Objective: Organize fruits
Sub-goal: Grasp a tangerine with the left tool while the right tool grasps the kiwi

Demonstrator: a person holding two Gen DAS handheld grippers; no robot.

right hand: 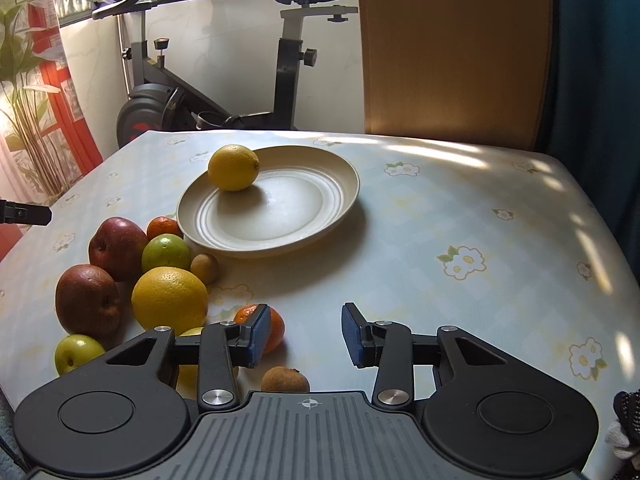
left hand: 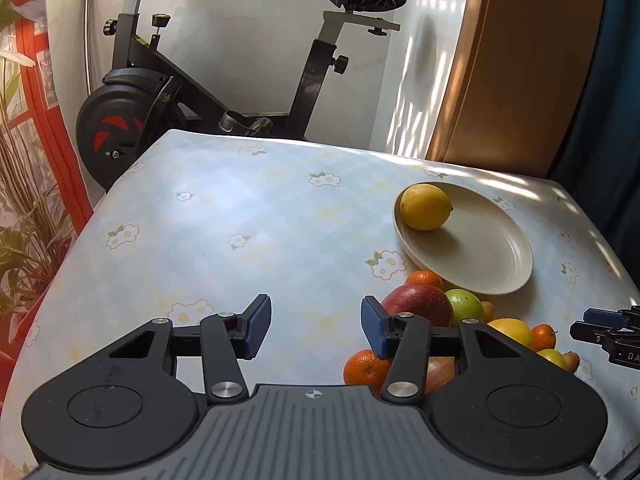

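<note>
An exercise bike (right hand: pixel 224 76) and a wooden board (right hand: pixel 452 48) stand behind the table (right hand: pixel 460 216). One lemon (right hand: pixel 233 167) lies on the plate (right hand: pixel 304 224); the other fruits (apples, oranges, a lime) crowd just beside it. Both the left gripper (left hand: pixel 316 330) and right gripper (right hand: pixel 305 334) hang apart, holding nothing. The right gripper's body partly hides a tangerine (right hand: pixel 276 328) and a small brown fruit (right hand: pixel 285 379).

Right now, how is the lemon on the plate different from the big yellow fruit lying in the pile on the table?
The lemon sits alone on the plate; the big yellow fruit lies on the tablecloth among other fruit. The lemon has a pointed nub at one end; the big yellow fruit is rounder. The lemon appears smaller, though it is farther away. Both are yellow and dimpled, and neither is held.
</note>
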